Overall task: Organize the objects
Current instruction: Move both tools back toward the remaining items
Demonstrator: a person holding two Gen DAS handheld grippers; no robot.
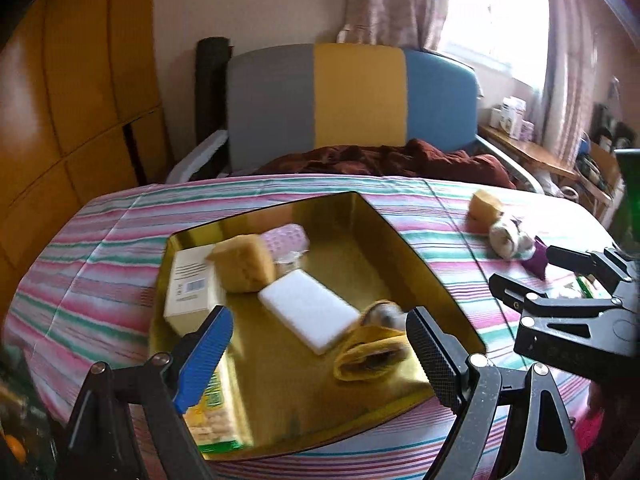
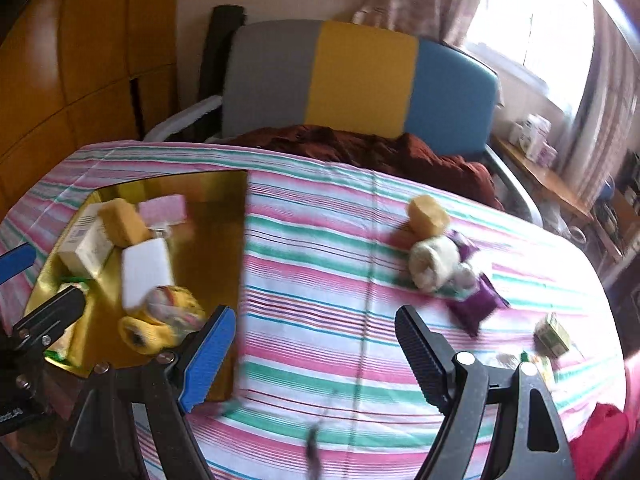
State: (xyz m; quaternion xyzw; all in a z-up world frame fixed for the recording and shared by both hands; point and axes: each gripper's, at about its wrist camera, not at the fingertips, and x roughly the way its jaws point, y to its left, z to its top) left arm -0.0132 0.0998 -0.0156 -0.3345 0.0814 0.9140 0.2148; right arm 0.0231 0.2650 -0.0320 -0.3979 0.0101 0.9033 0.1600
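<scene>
A home bedroom: a bed [image 2: 360, 240] under a striped sheet, a padded grey, yellow and blue headboard [image 1: 352, 96] at the far end, a wooden wardrobe [image 1: 72, 92] on the left, and a curtained window [image 1: 496, 16] over a cluttered shelf [image 1: 524, 148] on the right.

Striped sheet [image 2: 340, 264] in pink, green and white, spread flat over the bed. Behind it, a crumpled maroon blanket [image 1: 392, 162] against a padded headboard [image 1: 356, 94] with grey, yellow and blue panels. To the left, orange-brown wooden wardrobe [image 1: 76, 92] doors; between wardrobe and headboard, a dark upright roll [image 1: 211, 92] leaning on a pale wall. To the right, a bright window [image 1: 494, 16] framed by pinkish patterned curtains [image 1: 394, 0]. Under the window, a wooden shelf [image 1: 524, 152] with small white boxes [image 1: 510, 116], blurred. At the lower right corner, red cloth [image 2: 600, 436].
</scene>
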